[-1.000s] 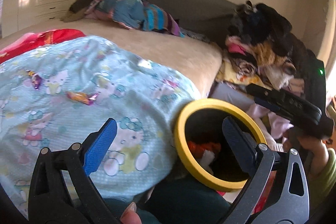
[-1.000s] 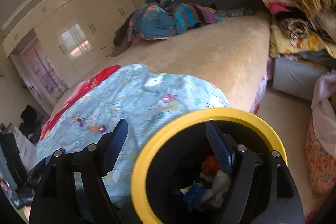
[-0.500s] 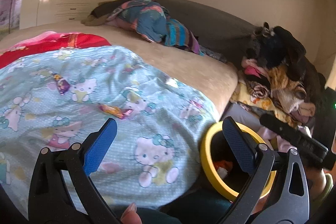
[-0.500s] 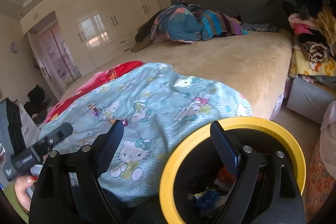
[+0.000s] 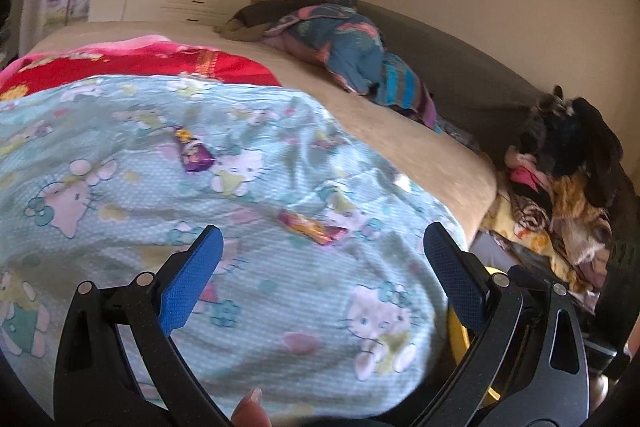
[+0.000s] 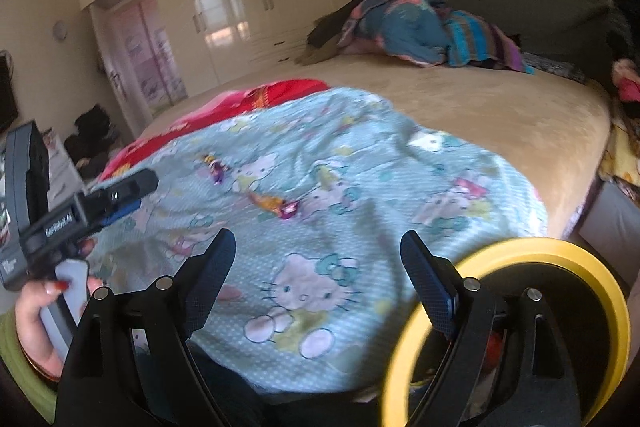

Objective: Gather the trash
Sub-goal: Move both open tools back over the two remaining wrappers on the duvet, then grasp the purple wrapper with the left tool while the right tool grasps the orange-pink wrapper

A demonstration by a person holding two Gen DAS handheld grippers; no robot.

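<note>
We see two candy wrappers lying on the light blue cat-print blanket (image 5: 280, 291) that covers the near part of the bed (image 5: 420, 147). The orange and pink wrapper (image 5: 310, 227) is a long strip; in the left wrist view its long axis runs from upper left to lower right, its pink twisted end toward the bed's edge. It lies just beyond the tips of the left gripper (image 5: 320, 275), well inside the span of the spread blue fingers (image 5: 188, 279), which touch nothing. The purple wrapper (image 5: 194, 151) lies farther up the blanket, apart from the first, its long axis also slanting from a yellowish narrow end at upper left to a wider purple end at lower right.

In the right wrist view we find the same two pieces smaller and blurrier: the orange one (image 6: 276, 205) ahead of the right gripper (image 6: 318, 267), the purple one (image 6: 216, 167) beyond it. The right gripper's jaws stand wide apart with nothing between them.

Only the right wrist view shows the yellow-rimmed bin (image 6: 560, 255) nearly whole, at lower right beside the bed with scraps inside; the left view gives just a sliver of rim (image 5: 456, 331) behind a finger. Only the right view shows the left gripper from outside (image 6: 120, 195), held by a hand (image 6: 40, 315) with red nails. Only the left view shows the clothes pile (image 5: 560, 187) past the bed's corner.
</note>
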